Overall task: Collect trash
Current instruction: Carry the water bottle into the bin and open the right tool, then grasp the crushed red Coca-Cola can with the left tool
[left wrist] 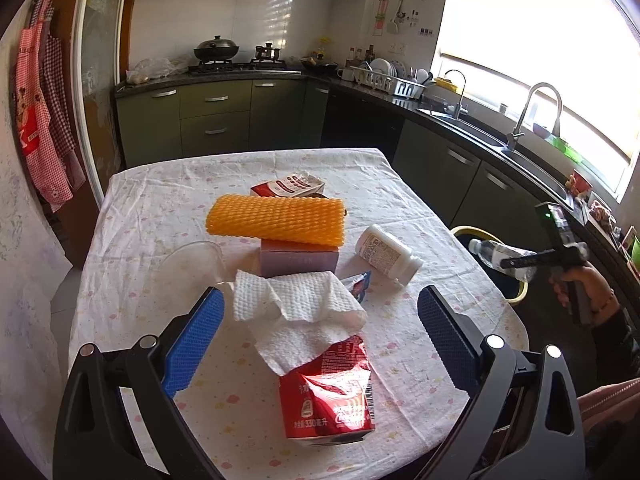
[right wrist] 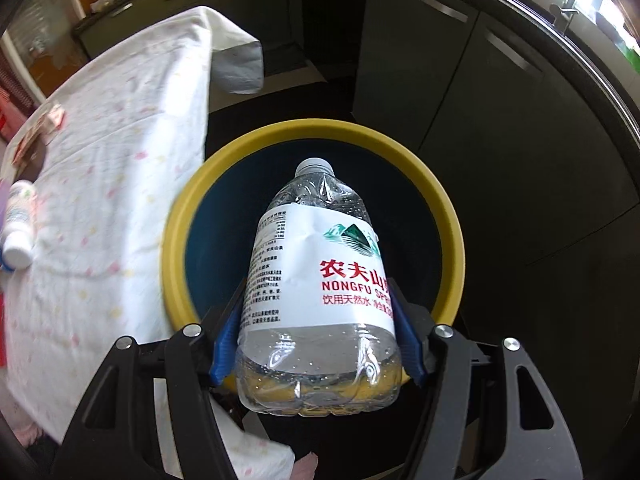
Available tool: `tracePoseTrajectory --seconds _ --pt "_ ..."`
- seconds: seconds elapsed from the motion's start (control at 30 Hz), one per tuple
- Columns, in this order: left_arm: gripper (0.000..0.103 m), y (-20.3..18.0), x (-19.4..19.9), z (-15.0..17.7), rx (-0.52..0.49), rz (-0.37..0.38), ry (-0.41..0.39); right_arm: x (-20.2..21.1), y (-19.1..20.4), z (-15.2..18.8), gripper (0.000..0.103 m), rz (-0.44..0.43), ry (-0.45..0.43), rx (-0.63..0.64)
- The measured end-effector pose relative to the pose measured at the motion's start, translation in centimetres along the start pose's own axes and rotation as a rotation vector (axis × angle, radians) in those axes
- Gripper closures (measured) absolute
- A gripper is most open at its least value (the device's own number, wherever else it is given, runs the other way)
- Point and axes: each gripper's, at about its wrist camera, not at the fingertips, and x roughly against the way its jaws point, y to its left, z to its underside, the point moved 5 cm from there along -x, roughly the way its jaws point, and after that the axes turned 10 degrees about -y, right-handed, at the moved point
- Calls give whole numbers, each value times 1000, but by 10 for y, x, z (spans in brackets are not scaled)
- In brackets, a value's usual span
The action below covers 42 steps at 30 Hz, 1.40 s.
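The right tongs [right wrist: 318,344] squeeze the water bottle [right wrist: 320,280] above the yellow bin [right wrist: 180,240] beside the counter's [left wrist: 160,208] edge. Let go only over the middle. The left tongs [left wrist: 320,332] are wide apart, empty.

We see the bin [right wrist: 312,136] standing just beside the table [left wrist: 132,208] edge, its mouth wide and unblocked apart from the bottle [right wrist: 316,280] hanging over it. Dark cabinets [right wrist: 500,120] close the far side; bare floor lies between them and the bin. On the table, the paper towel [left wrist: 296,312] and red carton [left wrist: 332,396] sit between the left gripper's [left wrist: 320,344] spread fingers. Ahead, the yellow mesh [left wrist: 276,220] on a box [left wrist: 298,260], a white jar [left wrist: 388,254] and a clear cup [left wrist: 196,260] crowd the middle. The cloth along the left edge is bare.
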Motion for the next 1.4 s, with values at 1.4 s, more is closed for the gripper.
tracePoseTrajectory --seconds 1.4 --pt "14 -18 -57 85 -121 -94 284 114 89 46 24 -276 -273 -41"
